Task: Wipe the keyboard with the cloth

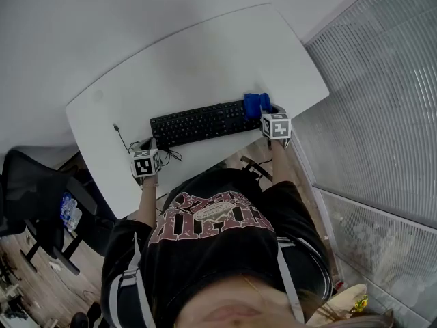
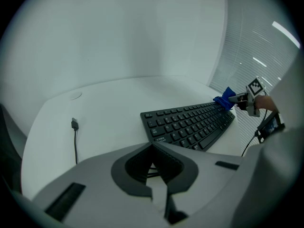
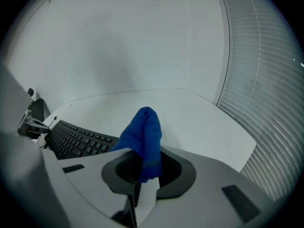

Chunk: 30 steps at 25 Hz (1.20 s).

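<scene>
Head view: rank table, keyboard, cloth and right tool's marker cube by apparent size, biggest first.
1. table
2. keyboard
3. cloth and right tool's marker cube: these look about alike. The cube is probably nearer the camera, so I won't rank one over the other.

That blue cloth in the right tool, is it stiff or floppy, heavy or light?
Probably floppy: the blue cloth folds over into a soft, rounded hump above the right tool pinching it. It is likely light, since that one pinch holds it up. Its fuzzy weave would probably drag rather than slip on the keyboard.
</scene>
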Tool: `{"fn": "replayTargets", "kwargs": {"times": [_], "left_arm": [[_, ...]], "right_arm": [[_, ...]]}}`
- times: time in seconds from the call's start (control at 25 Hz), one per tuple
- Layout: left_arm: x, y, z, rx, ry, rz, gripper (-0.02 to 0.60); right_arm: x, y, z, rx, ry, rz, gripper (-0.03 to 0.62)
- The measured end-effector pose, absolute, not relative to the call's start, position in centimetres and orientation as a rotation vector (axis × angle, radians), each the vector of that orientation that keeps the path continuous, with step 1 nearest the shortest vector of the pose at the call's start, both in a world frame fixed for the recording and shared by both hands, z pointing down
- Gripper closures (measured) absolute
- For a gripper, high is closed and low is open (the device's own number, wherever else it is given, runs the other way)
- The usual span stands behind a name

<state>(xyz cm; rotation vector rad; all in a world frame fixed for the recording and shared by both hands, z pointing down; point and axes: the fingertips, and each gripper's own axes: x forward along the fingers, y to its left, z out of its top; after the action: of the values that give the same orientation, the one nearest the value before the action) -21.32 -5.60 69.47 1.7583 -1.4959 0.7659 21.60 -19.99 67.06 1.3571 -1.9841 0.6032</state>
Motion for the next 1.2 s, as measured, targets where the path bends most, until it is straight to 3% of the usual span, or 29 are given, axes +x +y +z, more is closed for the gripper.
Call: {"fn": "replayTargets", "kwargs": {"times": [0.52,1.2], "left_arm": [[-21.2,-5.6,69.3,1.766,-1.491,0.758,0.545],[-21.4,-5.7,69.3,1.783,-1.474,0.719,0.545]], "right_arm": [[21.8,-19.8,64.9,1.419,-2.023,0.638,0.537],[2.5,-18.0,57.0,1.042,-2.426,0.504,0.539]]}}
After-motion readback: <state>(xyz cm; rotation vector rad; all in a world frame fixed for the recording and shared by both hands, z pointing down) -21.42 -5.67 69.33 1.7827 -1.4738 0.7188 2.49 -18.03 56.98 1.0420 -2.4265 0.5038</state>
